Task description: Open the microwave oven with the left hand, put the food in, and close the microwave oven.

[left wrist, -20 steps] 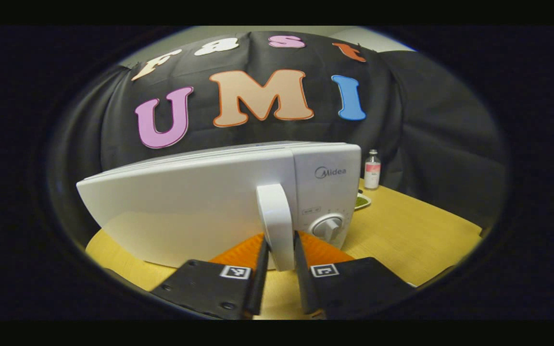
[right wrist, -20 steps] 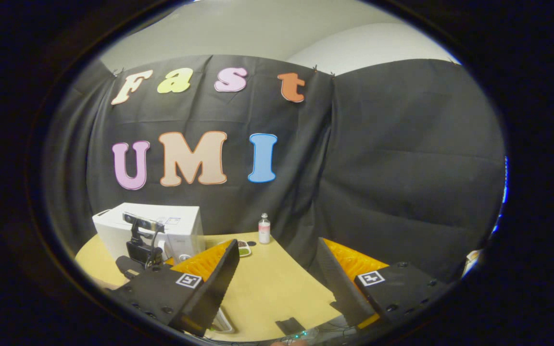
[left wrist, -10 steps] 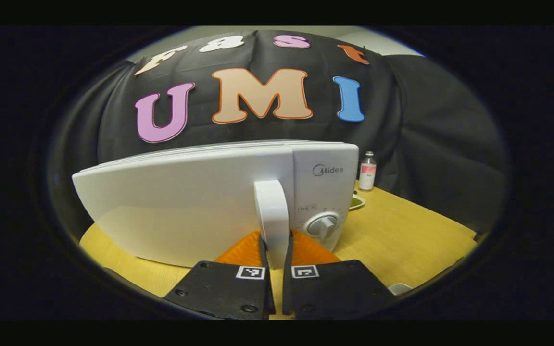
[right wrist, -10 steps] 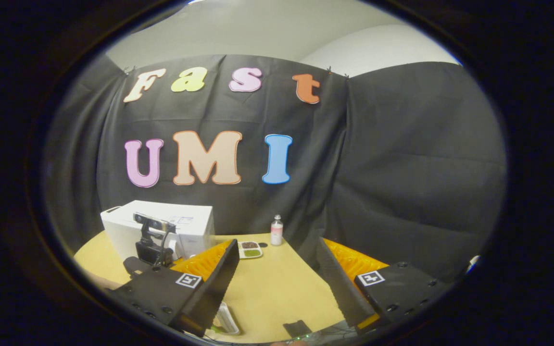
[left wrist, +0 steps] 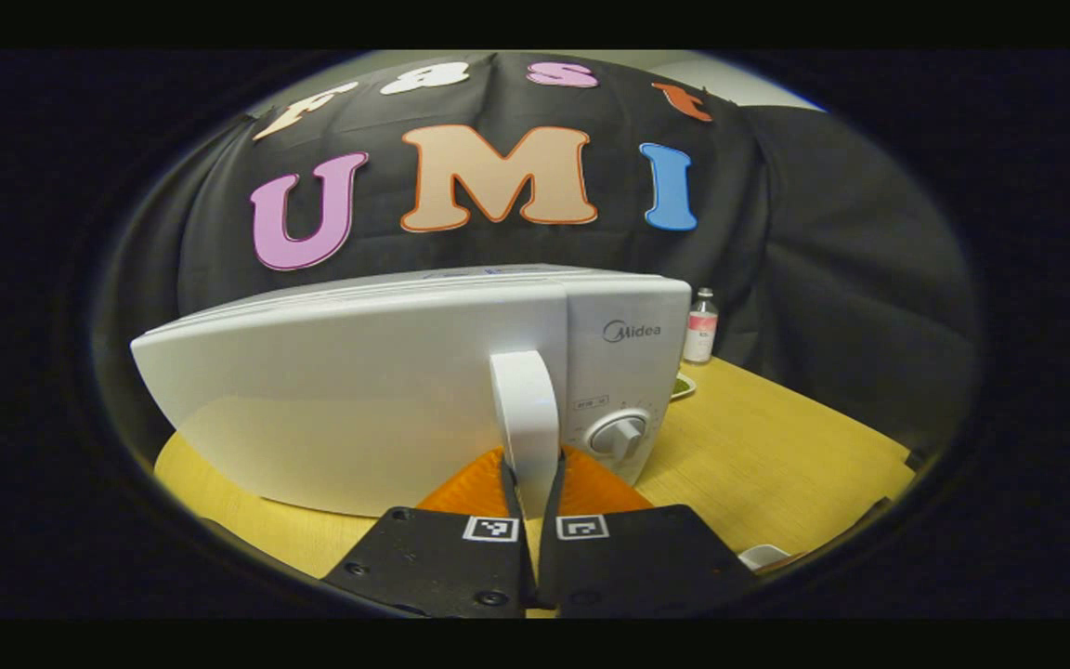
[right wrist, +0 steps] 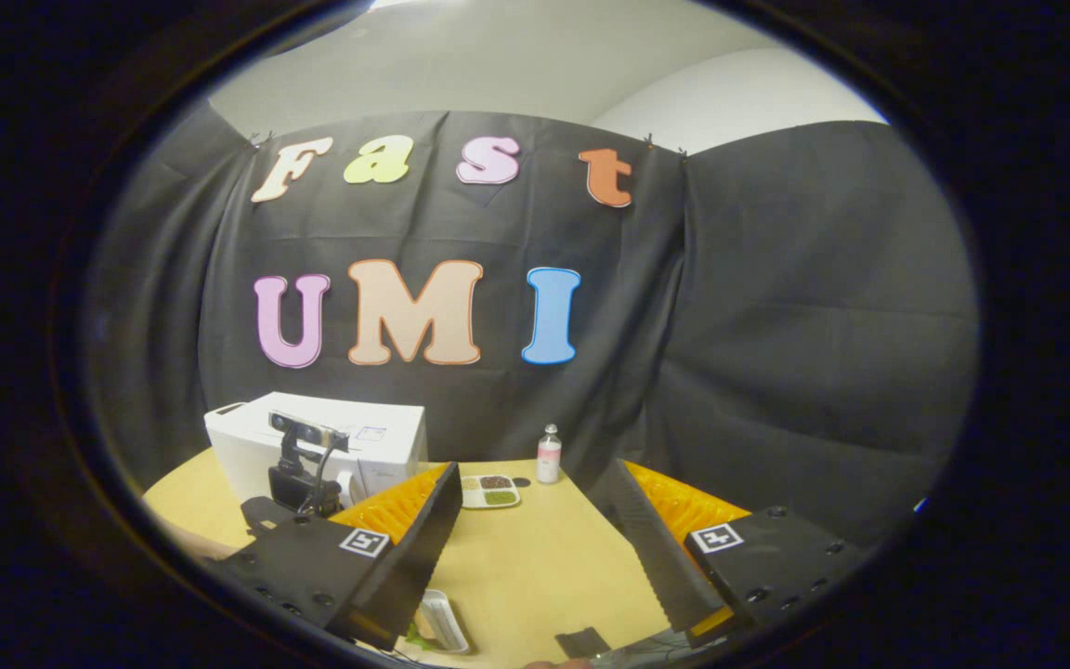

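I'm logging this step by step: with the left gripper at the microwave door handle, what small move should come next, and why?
Probably pull back to swing the door open: the left gripper is shut on the door handle, and the microwave door looks closed. The right gripper is open, holding nothing.

microwave (left wrist: pixel 386 390): glossy smooth white plastic | table (left wrist: pixel 776 455): matt wood grain | wall (right wrist: pixel 776 325): matt cloth

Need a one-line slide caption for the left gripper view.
Left gripper shut on the handle of the closed white microwave oven on the table.
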The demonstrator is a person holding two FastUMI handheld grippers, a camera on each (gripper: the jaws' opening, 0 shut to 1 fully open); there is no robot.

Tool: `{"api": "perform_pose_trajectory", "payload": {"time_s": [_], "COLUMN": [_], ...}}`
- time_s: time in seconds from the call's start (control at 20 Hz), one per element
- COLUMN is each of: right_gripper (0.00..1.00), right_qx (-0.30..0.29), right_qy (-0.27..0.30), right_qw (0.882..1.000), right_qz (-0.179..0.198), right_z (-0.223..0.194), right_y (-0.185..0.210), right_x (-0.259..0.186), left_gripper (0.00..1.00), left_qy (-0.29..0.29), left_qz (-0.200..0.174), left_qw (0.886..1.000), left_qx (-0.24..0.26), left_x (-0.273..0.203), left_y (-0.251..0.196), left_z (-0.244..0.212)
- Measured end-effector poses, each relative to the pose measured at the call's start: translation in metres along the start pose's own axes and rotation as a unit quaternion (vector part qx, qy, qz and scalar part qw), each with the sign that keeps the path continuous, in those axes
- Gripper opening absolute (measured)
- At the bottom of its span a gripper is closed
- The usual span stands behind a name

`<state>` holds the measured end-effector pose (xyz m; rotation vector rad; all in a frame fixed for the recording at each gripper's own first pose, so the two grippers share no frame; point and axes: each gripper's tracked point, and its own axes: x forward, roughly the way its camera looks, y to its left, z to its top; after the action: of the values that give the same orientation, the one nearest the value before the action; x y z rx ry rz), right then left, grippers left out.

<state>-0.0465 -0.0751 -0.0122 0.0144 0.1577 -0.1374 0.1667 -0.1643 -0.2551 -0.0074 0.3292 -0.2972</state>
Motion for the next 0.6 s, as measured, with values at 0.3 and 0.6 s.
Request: {"api": "perform_pose_trajectory", "payload": {"time_s": [0.3,0.6], "right_gripper": [0.96,0.97], "right_qx": [0.015,0.021], "right_qy": [-0.006,0.007], "right_qw": [1.000,0.996], "right_qz": [0.020,0.086], "right_z": [0.003,-0.012], "right_y": [0.014,0.065], "right_x": [0.007,0.008], "left_gripper": [0.01,0.01], "left_qy": [-0.008,0.020], "left_qz": [-0.011,-0.019], "left_qw": [1.000,1.000], "left_qx": [0.008,0.002], "left_x": [-0.079,-0.152], "left_y": [-0.002,0.020], "left_z": [-0.024,-0.052]}}
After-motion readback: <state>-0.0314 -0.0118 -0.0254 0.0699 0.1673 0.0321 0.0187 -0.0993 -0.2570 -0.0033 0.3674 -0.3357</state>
